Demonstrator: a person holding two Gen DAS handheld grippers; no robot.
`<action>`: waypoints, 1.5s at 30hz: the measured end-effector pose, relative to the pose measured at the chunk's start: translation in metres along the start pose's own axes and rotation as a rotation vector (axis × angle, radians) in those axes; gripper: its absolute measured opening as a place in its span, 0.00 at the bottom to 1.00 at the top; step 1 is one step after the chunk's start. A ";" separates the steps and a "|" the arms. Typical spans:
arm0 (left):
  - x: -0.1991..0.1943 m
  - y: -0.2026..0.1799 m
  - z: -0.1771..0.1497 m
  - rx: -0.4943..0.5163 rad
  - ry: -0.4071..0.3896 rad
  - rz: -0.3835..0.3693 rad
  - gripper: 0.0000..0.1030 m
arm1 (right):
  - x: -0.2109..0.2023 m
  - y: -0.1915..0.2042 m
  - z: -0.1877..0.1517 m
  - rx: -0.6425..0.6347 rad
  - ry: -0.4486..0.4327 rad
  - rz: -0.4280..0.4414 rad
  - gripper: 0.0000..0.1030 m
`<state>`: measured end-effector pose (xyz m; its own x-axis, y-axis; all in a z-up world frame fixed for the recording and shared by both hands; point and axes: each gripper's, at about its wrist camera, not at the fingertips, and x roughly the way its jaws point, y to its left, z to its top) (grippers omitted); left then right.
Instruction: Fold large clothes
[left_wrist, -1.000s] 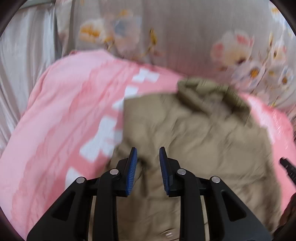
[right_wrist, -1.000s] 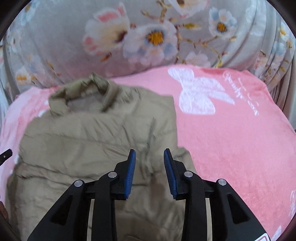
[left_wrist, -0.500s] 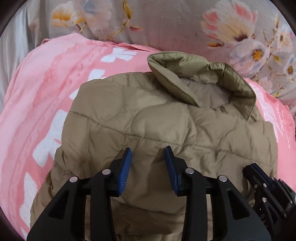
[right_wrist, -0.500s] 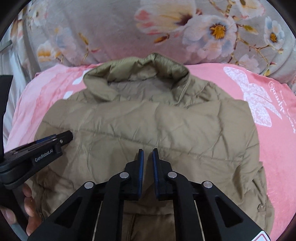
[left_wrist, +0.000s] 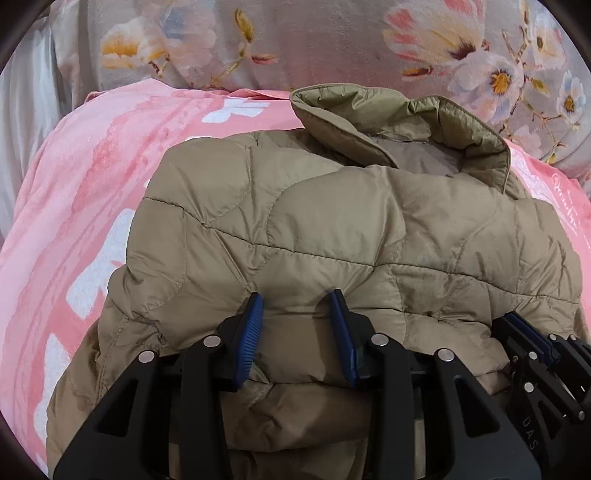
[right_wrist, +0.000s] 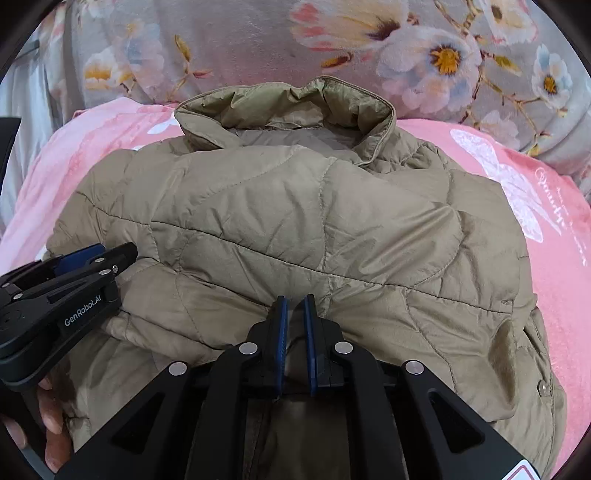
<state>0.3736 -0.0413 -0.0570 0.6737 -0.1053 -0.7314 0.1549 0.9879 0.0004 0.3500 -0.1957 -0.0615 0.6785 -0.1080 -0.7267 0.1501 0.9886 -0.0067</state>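
A tan quilted jacket (left_wrist: 332, 229) lies folded on a pink blanket (left_wrist: 92, 177), its collar (left_wrist: 399, 122) toward the far side. My left gripper (left_wrist: 297, 299) is open, its blue pads straddling a puffy fold at the jacket's near edge. My right gripper (right_wrist: 294, 301) is nearly closed, its pads pinching a fold of the jacket (right_wrist: 295, 206) at the near edge. The right gripper shows at the lower right of the left wrist view (left_wrist: 532, 343). The left gripper shows at the left of the right wrist view (right_wrist: 92, 258).
A grey floral quilt (left_wrist: 332, 40) is bunched behind the blanket, also in the right wrist view (right_wrist: 240, 40). The pink blanket (right_wrist: 535, 192) with white butterfly prints extends on both sides of the jacket. A hand (right_wrist: 48, 435) holds the left gripper's handle.
Both grippers have moved in toward the jacket's near edge. The right gripper has gone from open to nearly closed on a fold. The left gripper has stayed open.
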 end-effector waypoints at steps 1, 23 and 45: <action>0.001 -0.001 0.000 0.005 -0.002 0.005 0.35 | 0.000 0.001 -0.001 -0.003 -0.004 -0.006 0.08; 0.004 -0.016 -0.005 0.068 -0.023 0.094 0.35 | 0.004 -0.006 -0.001 0.035 -0.003 0.032 0.08; 0.083 0.016 0.126 -0.368 0.240 -0.444 0.09 | 0.061 -0.089 0.115 0.450 0.007 0.298 0.05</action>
<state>0.5234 -0.0484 -0.0315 0.4142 -0.5283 -0.7411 0.0950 0.8349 -0.5421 0.4608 -0.3026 -0.0268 0.7342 0.1722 -0.6567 0.2467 0.8335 0.4944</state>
